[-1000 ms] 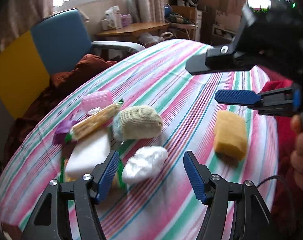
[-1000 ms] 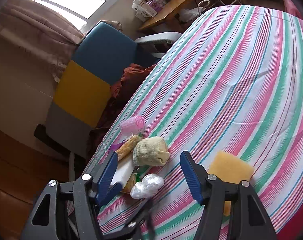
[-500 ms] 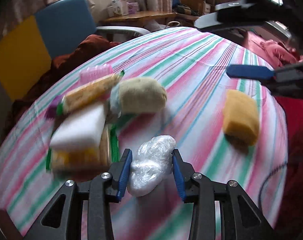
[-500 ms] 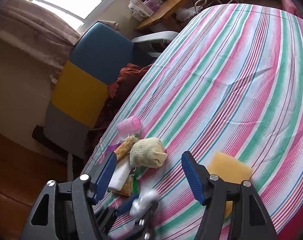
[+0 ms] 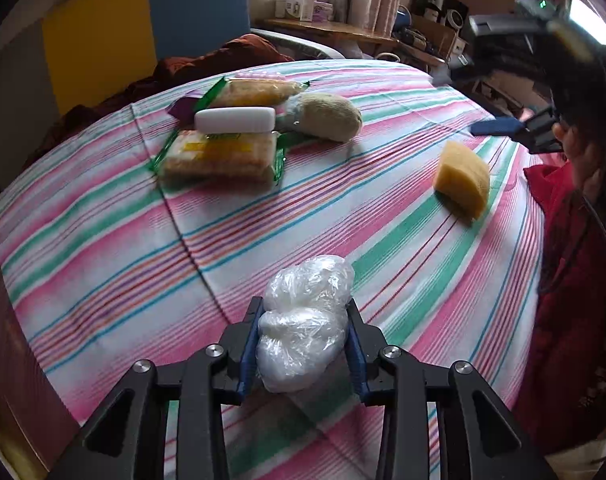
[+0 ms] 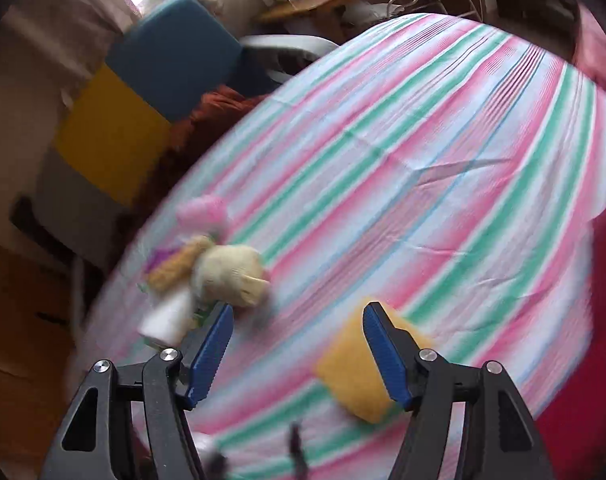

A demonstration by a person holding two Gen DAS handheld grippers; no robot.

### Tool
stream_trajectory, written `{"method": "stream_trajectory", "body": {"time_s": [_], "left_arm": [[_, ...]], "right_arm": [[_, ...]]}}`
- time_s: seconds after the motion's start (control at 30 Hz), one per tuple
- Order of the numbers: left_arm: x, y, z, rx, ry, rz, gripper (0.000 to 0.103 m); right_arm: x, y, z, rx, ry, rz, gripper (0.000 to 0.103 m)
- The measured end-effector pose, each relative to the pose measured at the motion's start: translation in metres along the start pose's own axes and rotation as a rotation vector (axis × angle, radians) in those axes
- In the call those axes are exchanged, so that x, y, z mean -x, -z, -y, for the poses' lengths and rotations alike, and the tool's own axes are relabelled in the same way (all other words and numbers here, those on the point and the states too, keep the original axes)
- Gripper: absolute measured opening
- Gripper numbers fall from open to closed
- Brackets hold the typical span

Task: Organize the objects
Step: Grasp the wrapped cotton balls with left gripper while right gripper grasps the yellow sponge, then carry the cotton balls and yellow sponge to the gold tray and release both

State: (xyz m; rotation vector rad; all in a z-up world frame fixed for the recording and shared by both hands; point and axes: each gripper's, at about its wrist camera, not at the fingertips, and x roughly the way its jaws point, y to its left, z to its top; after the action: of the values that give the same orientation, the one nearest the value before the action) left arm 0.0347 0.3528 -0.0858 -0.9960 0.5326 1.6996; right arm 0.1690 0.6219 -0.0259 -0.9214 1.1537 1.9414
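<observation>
Plastic-wrapped bundle, earlier lying loose, now clamped in left tongs.

Right wrist view blurred; pink item unidentifiable.

Crumpled clear plastic bag bundle: clamped between blue pads. Yellow sponge block: lying apart to the right. Cream knitted sock roll, white rectangular bar, green-edged cracker packets: clustered, touching.
</observation>
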Motion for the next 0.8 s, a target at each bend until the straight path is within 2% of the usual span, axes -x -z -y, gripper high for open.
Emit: {"method": "stream_trajectory", "body": {"time_s": [0.13, 0.4, 0.67, 0.8], "left_arm": [[0.008, 0.002, -0.003, 0.043, 0.043, 0.013, 0.037], [0.038, 0.008, -0.004, 0.042, 0.052, 0.078, 0.038], [0.067, 0.017, -0.013, 0.079, 0.053, 0.124, 0.038], [0.082, 0.022, -0.016, 0.094, 0.046, 0.153, 0.038]], "right_arm": [[0.000, -0.005, 0.010, 0.035, 0.143, -0.062, 0.069], [-0.040, 0.006, 0.012, 0.057, 0.238, -0.195, 0.069], [-0.046, 0.011, 0.010, 0.104, 0.255, -0.214, 0.069], [-0.044, 0.012, 0.008, 0.125, 0.252, -0.205, 0.060]]}}
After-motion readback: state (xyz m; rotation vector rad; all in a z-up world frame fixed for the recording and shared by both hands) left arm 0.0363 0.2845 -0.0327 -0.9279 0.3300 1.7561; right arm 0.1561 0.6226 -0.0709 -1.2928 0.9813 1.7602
